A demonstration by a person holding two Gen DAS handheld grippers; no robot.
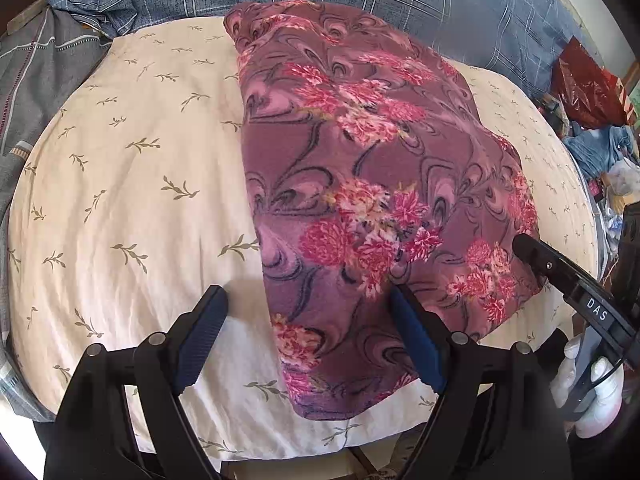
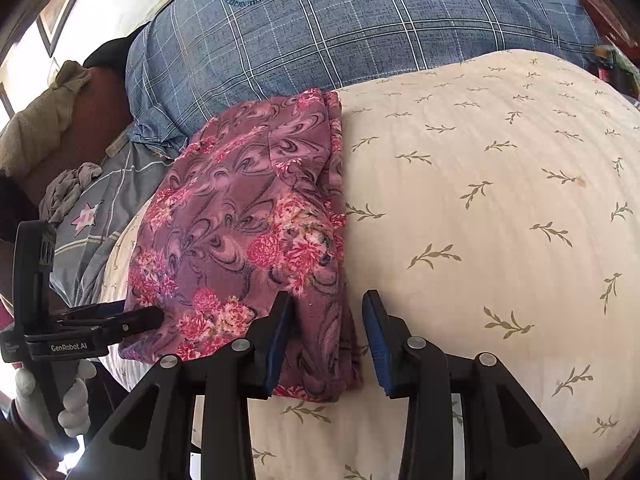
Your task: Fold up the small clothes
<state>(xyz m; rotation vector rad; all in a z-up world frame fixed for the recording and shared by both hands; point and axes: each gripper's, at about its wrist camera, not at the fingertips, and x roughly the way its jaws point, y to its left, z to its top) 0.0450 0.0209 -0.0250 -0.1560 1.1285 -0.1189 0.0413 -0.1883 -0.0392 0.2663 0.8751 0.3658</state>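
Note:
A purple floral garment (image 1: 360,184) lies folded in a long strip on a cream leaf-print cushion (image 1: 132,184); it also shows in the right wrist view (image 2: 248,220). My left gripper (image 1: 308,308) is open and empty, straddling the garment's near left edge. My right gripper (image 2: 326,312) is open and empty over the garment's right folded edge; it also shows in the left wrist view (image 1: 524,242) at the garment's right side. The left gripper shows in the right wrist view (image 2: 152,316), low by the garment's left edge.
A blue plaid pillow (image 2: 340,28) lies behind the cushion (image 2: 500,200). Grey bedding (image 1: 36,80) is at the left. A red bag (image 1: 588,84) and cluttered items are at the far right. A brown towel (image 2: 36,128) lies at the left.

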